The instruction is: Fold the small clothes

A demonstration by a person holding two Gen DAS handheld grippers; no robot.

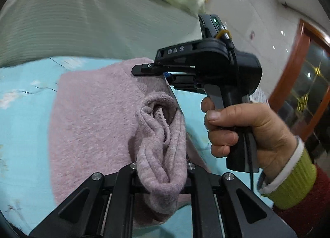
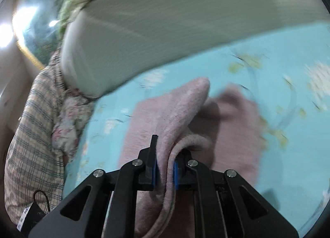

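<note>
A fuzzy pink knitted garment (image 1: 90, 118) lies spread on a light blue flowered bedsheet (image 1: 22, 102). My left gripper (image 1: 162, 174) is shut on a bunched fold of it, which bulges up between the fingers. In the left wrist view my right gripper (image 1: 165, 76) is seen from the side, held by a hand (image 1: 243, 133) to the right, its tip pinching the garment's far edge. In the right wrist view my right gripper (image 2: 165, 168) is shut on a fold of the pink garment (image 2: 177, 110), lifted off the sheet, with the blue pads (image 2: 155, 173) pressing on it.
A pale green striped quilt (image 1: 82, 23) lies folded across the bed behind the garment. A checked pillow (image 2: 35, 135) and flowered cloth (image 2: 70, 118) lie at the left in the right wrist view. A wooden-framed glass door (image 1: 305, 93) stands to the right.
</note>
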